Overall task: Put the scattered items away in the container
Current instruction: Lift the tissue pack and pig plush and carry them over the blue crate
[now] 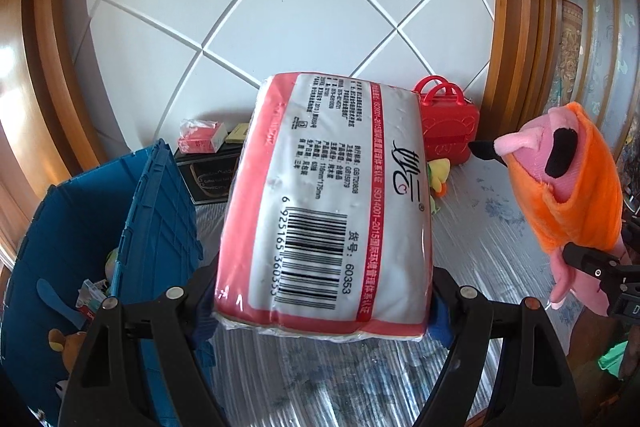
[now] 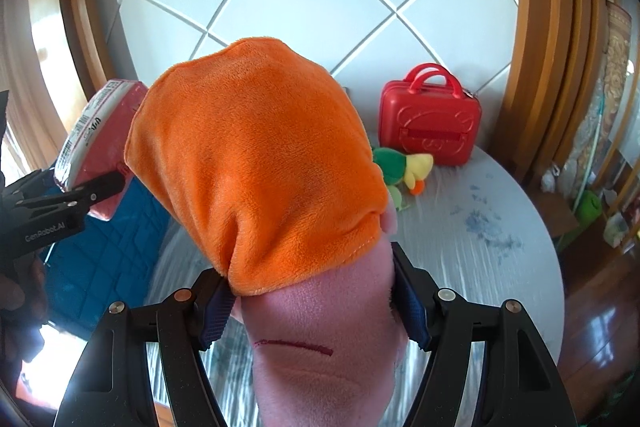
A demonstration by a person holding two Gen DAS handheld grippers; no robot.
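The left hand-held gripper [image 1: 322,301] is closed across the near end of a tissue pack [image 1: 324,199], its blue pads pressing both long sides, so the pack fills the middle of the left wrist view, clear of the desk [image 1: 460,227]. It looks light and squashy, and the film wrap (glossy, likely slippery) argues for exactly this hold: across the narrow width, low on the pack, with steady pressure.

The right hand-held gripper [image 2: 316,301] is clamped on a pink plush toy [image 2: 320,339] dressed in an orange cloth [image 2: 256,163]; the pads pinch the pink body just below the cloth's hem. Soft and light, it should tolerate a firm squeeze, and the stuffed body is a surer place to hold than the loose cloth.

Both grippers point forward and downward over the desk, side by side, each visible at the edge of the other's view. The blue container [image 1: 152,211] stands open at the lower left of the left wrist view, some items already inside. A red case [image 2: 430,119] and a green-and-yellow plush [image 2: 404,167] remain on the desk, upper right of centre.
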